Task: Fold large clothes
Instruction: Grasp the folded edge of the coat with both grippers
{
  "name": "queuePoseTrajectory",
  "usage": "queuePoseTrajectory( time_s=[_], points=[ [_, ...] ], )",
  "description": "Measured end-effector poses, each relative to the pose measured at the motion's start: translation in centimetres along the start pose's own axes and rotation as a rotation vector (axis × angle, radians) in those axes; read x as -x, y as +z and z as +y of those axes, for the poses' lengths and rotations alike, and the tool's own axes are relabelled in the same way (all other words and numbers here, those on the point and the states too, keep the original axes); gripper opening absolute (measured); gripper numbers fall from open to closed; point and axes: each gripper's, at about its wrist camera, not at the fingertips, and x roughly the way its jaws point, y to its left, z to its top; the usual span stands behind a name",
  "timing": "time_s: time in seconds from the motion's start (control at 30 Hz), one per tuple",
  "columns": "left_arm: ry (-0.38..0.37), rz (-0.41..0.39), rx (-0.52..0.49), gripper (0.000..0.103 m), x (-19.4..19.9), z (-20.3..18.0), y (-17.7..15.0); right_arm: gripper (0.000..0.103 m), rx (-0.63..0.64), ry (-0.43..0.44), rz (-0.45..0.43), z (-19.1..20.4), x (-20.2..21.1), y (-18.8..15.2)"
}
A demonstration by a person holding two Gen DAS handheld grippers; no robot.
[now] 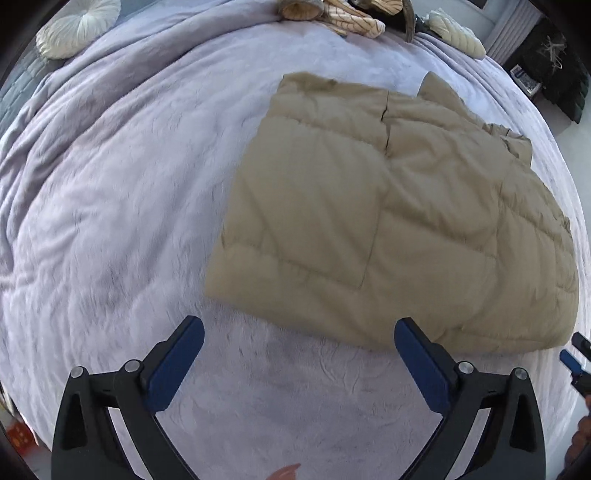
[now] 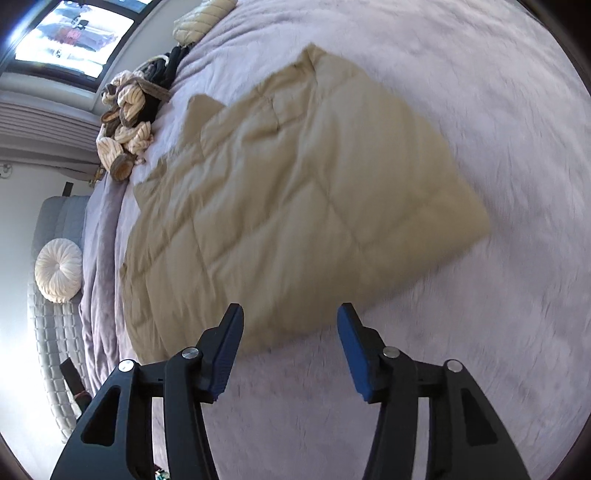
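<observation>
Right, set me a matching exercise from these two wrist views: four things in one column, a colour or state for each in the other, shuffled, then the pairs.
Things:
1. puffer jacket
2. bed cover
3. round cushion
4. left gripper

Colour or state:
A. white, pleated, at the bed's edge
B. jaws open, nothing between them
C. tan, quilted, folded flat
D. pale lilac, fuzzy, spread under everything

Pairs: 1-C, 2-D, 3-A, 4-B
</observation>
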Motion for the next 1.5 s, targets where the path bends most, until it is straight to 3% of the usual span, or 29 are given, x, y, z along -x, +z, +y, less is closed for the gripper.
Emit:
queuePoseTrajectory(
  time_s=[0.1, 0.2, 0.3, 0.5, 0.57, 0.77, 0.87, 1.0, 1.13, 1.23, 1.5],
  points=[
    [-0.008, 0.018, 0.014, 0.103, -0.5, 0.1, -0.8, 0.072, -0.032, 0.011, 0.013, -0.6, -0.6, -0.8],
    [-0.007, 0.037, 0.021, 0.103, -1.1, 0.1, -1.2, 0.077, -0.072, 0.034, 0.019, -1.3, -1.2, -1.3],
    [0.000, 0.052, 0.032, 0.103, -1.4, 0.2, -1.3, 0.095, -0.089, 0.048, 0.011, -1.7, -1.6, -1.8],
    [0.014, 0.048, 0.043, 0.103, -2.0, 0.6, -1.7, 0.097, -0.122, 0.071, -0.006, -2.5, -2.1, -2.1],
    [0.003, 0.057, 0.045, 0.103, -2.3, 0.6, -1.7, 0.103, -0.134, 0.079, -0.009, -2.9, -2.2, -2.2],
    [-0.036, 0.058, 0.071, 0.103, -2.8, 0.7, -1.5, 0.103, -0.144, 0.094, -0.004, -3.2, -2.5, -1.9],
    [-0.098, 0.057, 0.099, 0.103, -3.1, 1.4, -1.2, 0.103, -0.164, 0.111, 0.009, -3.8, -2.8, -1.8],
    [-0.258, 0.045, 0.194, 0.103, -3.6, 2.9, -1.0, 0.103, -0.219, 0.182, 0.020, -4.8, -3.4, -1.7],
    [-0.406, 0.105, 0.272, 0.103, -5.6, 4.2, -1.2, 0.103, -0.234, 0.223, 0.009, -5.3, -3.8, -1.6],
    [-0.436, 0.129, 0.295, 0.103, -7.2, 4.2, -1.5, 0.103, -0.237, 0.254, 0.011, -5.4, -4.5, -1.4],
    [-0.484, 0.104, 0.316, 0.103, -8.5, 3.2, 0.3, 0.103, -0.245, 0.314, -0.004, -4.7, -6.6, -0.1]
  ],
)
